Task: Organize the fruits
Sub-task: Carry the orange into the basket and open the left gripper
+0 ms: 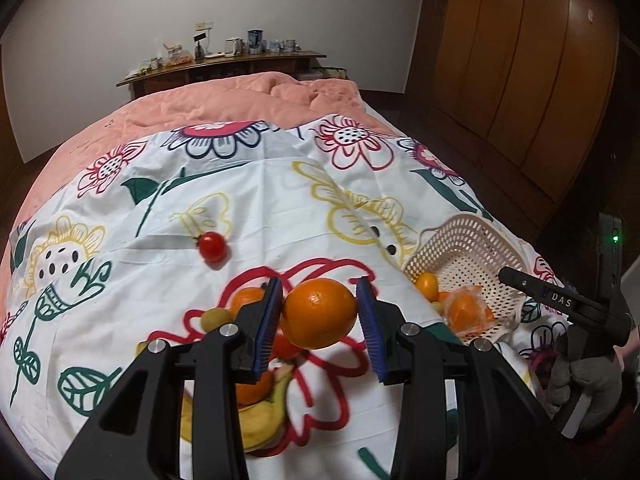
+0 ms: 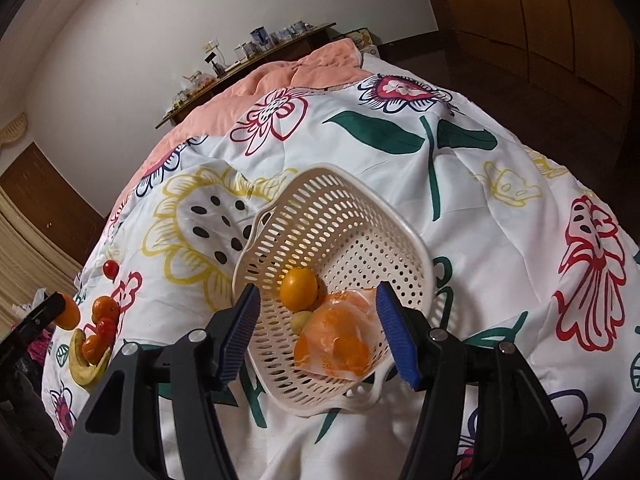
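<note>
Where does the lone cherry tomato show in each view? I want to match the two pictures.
Left wrist view: the cherry tomato lies left of centre on the floral sheet, beyond the fruit pile.
Right wrist view: the cherry tomato is small at the far left edge, above the fruit pile.
Shared landmark: the white basket.

The left gripper's (image 1: 320, 322) arms hide most of the banana (image 1: 262, 416) and the small fruits (image 1: 256, 300) beside it. In the right wrist view, the basket's (image 2: 340, 200) near rim sits partly behind blue pads (image 2: 394, 336). Desk clutter (image 1: 240, 46) is too small to identify.
</note>
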The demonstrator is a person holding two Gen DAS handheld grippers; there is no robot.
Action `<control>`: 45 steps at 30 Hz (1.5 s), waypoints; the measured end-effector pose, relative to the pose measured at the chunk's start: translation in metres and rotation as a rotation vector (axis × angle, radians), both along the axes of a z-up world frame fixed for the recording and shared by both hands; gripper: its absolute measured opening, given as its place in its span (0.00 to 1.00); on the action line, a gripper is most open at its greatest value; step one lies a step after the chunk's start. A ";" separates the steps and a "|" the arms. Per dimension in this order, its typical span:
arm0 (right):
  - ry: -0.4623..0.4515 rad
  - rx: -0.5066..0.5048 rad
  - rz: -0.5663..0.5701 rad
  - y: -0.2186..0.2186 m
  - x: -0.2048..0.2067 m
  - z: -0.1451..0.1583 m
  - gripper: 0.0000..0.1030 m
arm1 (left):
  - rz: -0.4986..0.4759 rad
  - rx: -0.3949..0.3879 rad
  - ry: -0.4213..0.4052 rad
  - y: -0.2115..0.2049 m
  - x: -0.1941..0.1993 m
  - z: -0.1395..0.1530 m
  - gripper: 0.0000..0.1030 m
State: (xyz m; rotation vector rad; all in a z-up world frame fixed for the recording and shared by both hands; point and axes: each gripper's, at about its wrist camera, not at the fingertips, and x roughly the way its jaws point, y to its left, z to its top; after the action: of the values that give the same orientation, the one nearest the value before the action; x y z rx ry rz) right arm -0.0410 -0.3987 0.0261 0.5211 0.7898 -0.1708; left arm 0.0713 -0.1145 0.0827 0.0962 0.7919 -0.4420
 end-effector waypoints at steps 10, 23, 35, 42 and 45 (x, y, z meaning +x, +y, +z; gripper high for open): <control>-0.057 0.003 -0.034 -0.015 -0.011 0.009 0.59 | -0.106 0.005 0.028 -0.058 0.006 -0.004 0.38; -0.099 -0.054 -0.069 -0.028 -0.022 0.011 0.59 | -0.244 0.017 0.102 -0.139 0.022 -0.028 0.38; -0.099 -0.037 -0.083 -0.037 -0.023 0.006 0.59 | -0.301 0.012 0.121 -0.177 0.030 -0.038 0.39; -0.099 -0.035 -0.078 -0.035 -0.022 0.006 0.59 | -0.283 -0.010 0.122 -0.175 0.032 -0.035 0.54; -0.100 -0.036 -0.076 -0.033 -0.022 0.006 0.59 | -0.270 -0.012 0.122 -0.170 0.033 -0.034 0.56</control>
State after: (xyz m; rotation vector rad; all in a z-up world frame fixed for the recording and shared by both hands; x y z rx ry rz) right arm -0.0631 -0.4315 0.0324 0.5217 0.6693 -0.2273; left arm 0.1047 -0.2846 0.0488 0.1674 0.9006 -0.7127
